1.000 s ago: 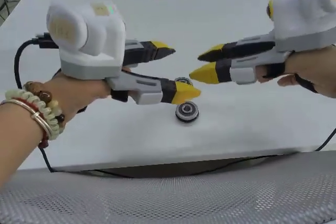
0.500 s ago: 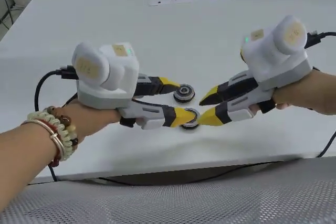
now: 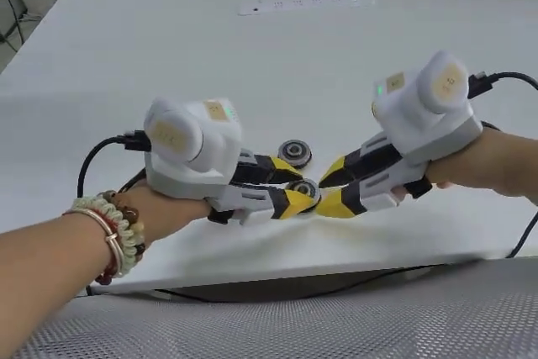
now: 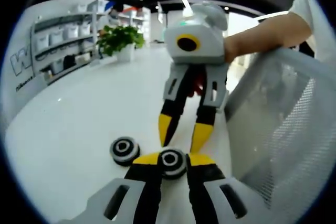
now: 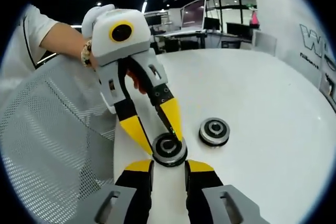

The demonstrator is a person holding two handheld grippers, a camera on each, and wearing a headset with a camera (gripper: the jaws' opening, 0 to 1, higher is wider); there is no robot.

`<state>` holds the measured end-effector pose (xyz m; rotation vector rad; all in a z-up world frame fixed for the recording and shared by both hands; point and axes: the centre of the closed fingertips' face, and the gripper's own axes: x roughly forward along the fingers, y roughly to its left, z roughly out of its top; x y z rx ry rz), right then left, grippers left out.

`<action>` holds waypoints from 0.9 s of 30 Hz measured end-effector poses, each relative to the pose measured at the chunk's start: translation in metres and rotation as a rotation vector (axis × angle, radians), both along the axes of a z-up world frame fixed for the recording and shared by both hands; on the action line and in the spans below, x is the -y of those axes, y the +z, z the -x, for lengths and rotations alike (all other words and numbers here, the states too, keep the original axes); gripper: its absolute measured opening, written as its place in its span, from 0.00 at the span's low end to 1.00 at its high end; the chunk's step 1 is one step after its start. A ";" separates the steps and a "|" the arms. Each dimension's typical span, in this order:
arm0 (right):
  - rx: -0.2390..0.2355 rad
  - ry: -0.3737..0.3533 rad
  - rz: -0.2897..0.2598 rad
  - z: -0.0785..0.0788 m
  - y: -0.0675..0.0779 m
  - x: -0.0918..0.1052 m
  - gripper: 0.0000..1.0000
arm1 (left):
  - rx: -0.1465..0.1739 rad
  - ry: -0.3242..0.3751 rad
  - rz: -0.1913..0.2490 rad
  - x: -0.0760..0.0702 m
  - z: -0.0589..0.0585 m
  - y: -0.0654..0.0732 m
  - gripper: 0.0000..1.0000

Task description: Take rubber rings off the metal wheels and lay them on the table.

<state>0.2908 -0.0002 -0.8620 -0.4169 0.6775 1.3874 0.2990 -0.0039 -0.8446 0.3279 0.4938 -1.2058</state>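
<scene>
Two metal wheels with black rubber rings lie near the table's front edge. The nearer wheel (image 3: 304, 189) (image 4: 173, 162) (image 5: 169, 149) sits between the yellow fingertips of my left gripper (image 3: 296, 187) (image 4: 174, 158) (image 5: 159, 139), which is shut on its rim. My right gripper (image 3: 329, 187) (image 5: 169, 165) (image 4: 180, 145) faces it from the other side. It is open, with its tips just short of the same wheel. The second wheel (image 3: 294, 153) (image 4: 125, 150) (image 5: 214, 131) lies flat a little farther back, free of both grippers.
The white table (image 3: 252, 65) stretches far behind the wheels, with a power strip (image 3: 296, 2) at its back. A grey mesh surface (image 3: 336, 317) lies below the front edge. Black cables (image 3: 97, 157) trail from both grippers.
Both grippers have come down and together from above the table onto the nearer wheel. The left jaws have narrowed around it. The head camera has also shifted.
</scene>
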 end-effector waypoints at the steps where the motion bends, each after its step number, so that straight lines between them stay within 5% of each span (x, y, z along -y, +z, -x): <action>1: 0.005 0.002 0.004 -0.001 0.000 0.000 0.21 | 0.012 0.005 0.008 0.001 -0.002 0.001 0.19; 9: 0.012 0.001 -0.002 -0.003 0.001 -0.001 0.21 | -0.006 0.036 0.023 -0.003 -0.003 0.002 0.15; 11: 0.006 0.000 0.002 -0.002 0.001 -0.001 0.20 | 0.023 0.011 0.020 -0.004 -0.001 0.003 0.15; 27: 0.055 0.015 0.031 -0.003 -0.006 -0.007 0.26 | 0.044 0.031 0.031 -0.004 -0.011 0.001 0.14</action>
